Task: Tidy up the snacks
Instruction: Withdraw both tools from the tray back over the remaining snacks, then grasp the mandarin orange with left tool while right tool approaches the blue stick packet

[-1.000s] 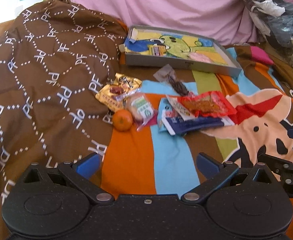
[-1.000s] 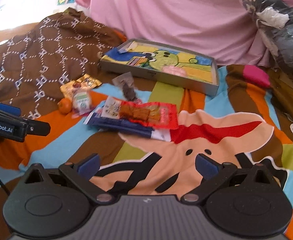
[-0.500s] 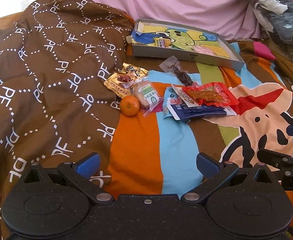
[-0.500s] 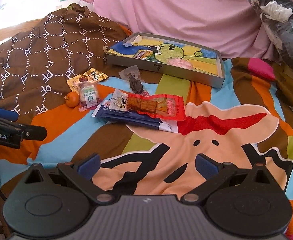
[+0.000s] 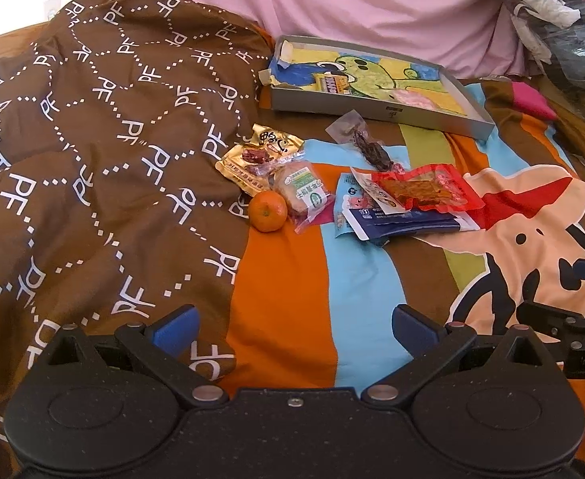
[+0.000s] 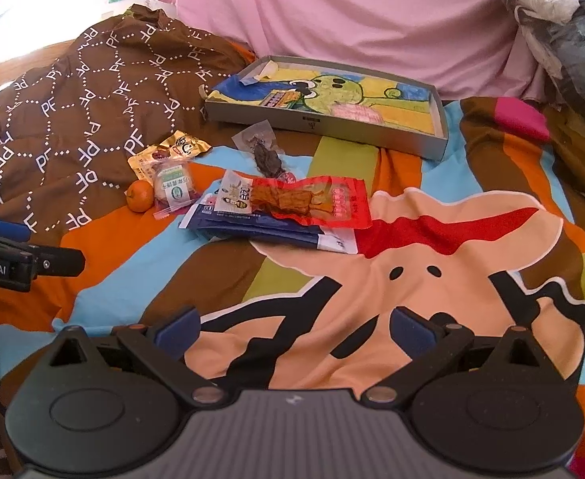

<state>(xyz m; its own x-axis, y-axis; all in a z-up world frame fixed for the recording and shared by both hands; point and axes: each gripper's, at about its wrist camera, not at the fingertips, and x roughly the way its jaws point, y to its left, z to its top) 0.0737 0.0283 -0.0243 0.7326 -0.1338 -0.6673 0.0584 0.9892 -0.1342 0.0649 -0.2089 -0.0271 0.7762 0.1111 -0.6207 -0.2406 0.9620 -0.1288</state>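
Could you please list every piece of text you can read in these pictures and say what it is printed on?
"PF", repeated all over the brown quilt.
"Robot.AI", cut off at the picture's edge, on the left gripper in the right wrist view.
Print on the gold packet, green-label pastry, red packet and blue packet: too small to read.

Both wrist views look low across the bedspread (image 5: pixel 284 279), sharing the snacks (image 6: pixel 292 203).

Brown blanket (image 5: pixel 92 151): you can read "PF" repeated in white.
Left gripper (image 6: pixel 20 255): "Robot.AI" on its body.
Snack packets: print too small to read.
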